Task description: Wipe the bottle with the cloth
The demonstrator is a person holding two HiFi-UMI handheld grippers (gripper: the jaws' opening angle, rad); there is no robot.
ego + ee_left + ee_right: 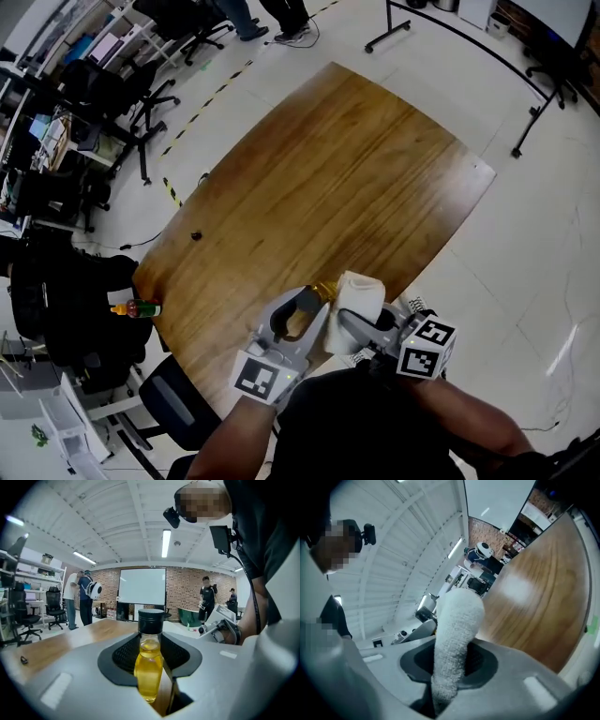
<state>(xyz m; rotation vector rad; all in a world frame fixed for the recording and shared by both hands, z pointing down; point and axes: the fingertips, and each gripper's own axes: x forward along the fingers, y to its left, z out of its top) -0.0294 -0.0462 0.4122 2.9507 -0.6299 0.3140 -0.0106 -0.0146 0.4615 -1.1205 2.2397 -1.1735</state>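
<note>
Gripping the bottle (pixel 150 665) by its lower body, the left claw (pixel 310 307) is closed on it, pads pressing both sides. The bottle stands upright in that claw, by the near edge of the worktop (pixel 356 169) and, as far as I can judge, lifted clear of it. It is small and clear, with yellow liquid inside and a black cap (pixel 151 618).

The right claw (pixel 353 324) is clamped on the cloth (pixel 454 634), a white terry fold pinched at its lower end, with the rounded free end bulging past the jaws. In the head view the cloth sits just right of the bottle, very near or touching; I cannot tell which.

The bottle looks light, stiff and smooth-sided, so it could twist or slip between the pads if pushed hard from one side. Whether it is glass or plastic I cannot tell, so it should be treated as breakable. The low grip leaves the shoulder, neck and cap free for wiping.

The cloth is soft, limp and grippy. Its free end will fold away under pressure, so the part close to the jaws should wipe more firmly.
</note>
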